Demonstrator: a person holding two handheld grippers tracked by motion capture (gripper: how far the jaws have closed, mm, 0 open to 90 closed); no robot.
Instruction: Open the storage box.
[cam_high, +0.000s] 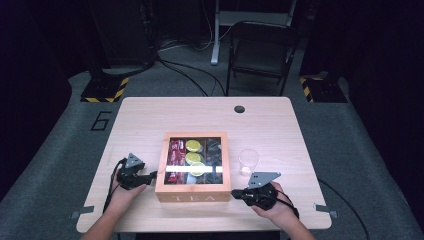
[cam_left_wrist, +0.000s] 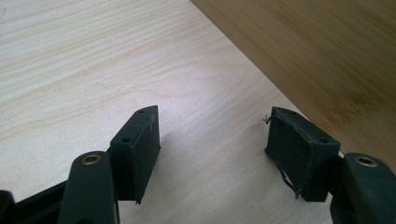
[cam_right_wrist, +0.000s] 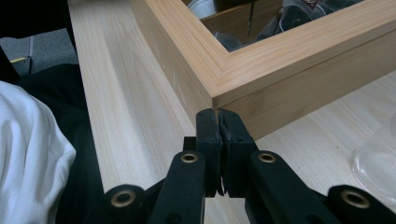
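Right now: wooden tea box (cam_high: 193, 192) square in the middle of the desk (cam_high: 145, 115), lid down, "TEA" lettered across the near wall. Through the glass lid, three rows: red packets at the left, yellow-green lime slices in the centre, dark items at the right, with a bright strip of glare across the pane.

Left gripper (cam_high: 151, 176) low on the desk at the box's left wall, near the front corner, held in the person's left hand (cam_high: 125, 192). Jaws wide apart in the left gripper view, nothing between them but bare wood grain, the right-hand pad (cam_left_wrist: 299, 149) just beside the box's side wall (cam_left_wrist: 327, 51). Contact with the wall: cannot tell.

Right gripper (cam_high: 235, 195) at the front right corner of the box, gripped by the right hand (cam_high: 275, 210). Jaws pressed together in the right gripper view (cam_right_wrist: 218, 140), pads flat against each other, nothing held, tips right up at the lower part of the box's corner (cam_right_wrist: 215, 100), just below the lid edge.

Clear plastic cup (cam_high: 248, 161) upright to the right of the box, near it but apart, beyond the right gripper. Grey three-cornered plates riding on top of both grippers. Beyond the desk, a folding chair (cam_high: 260, 50) on the grey floor.
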